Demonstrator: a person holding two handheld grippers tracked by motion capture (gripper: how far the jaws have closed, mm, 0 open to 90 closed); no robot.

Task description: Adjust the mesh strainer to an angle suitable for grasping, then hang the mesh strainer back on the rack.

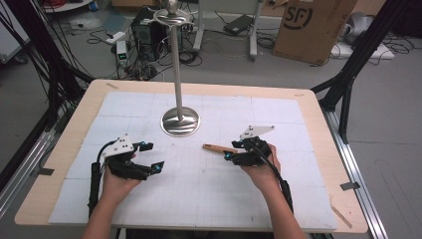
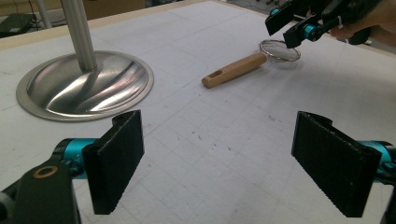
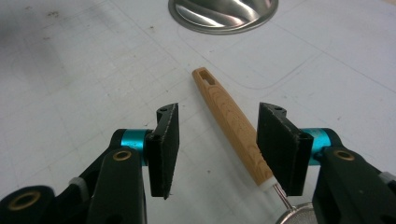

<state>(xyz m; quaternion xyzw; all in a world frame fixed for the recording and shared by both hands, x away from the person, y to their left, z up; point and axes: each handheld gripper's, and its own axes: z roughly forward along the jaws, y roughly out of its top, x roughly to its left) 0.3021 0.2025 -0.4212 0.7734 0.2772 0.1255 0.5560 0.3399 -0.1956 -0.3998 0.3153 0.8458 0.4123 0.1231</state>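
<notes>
Right hand-held gripper [image 3: 217, 149] hovers low over the white mat near the worktop's right edge, its jaws roughly half open and pressing on nothing. No earlier view bears on how they came to stand so. Between them, closer to the right pad than the left, runs the wooden handle of a small mesh strainer [image 3: 231, 123]; the pads stand clear of the wood on both sides. The strainer lies flat on the worktop [image 1: 308, 209], released. In the right gripper view its handle slants away from the camera, the slotted hanging end pointing up and left toward the stand, while the wire neck and the rim of the mesh bowl sit at the bottom, just under the right jaw. From the high view the handle [image 1: 216, 148] pokes out leftward from beneath the gripper [image 1: 238, 151], toward the worktop's middle.

Left hand-held gripper [image 2: 217, 163] rests near the worktop's left edge with its jaws spread wide and nothing between them; the strainer [image 2: 236, 70] lies well apart from it, across the mat.

Farther back, toward the rear edge at the centre, stands a polished metal stand [image 1: 180, 120]: a round domed base with an upright pole rising from it, near the strainer's slotted end but not touching it.
</notes>
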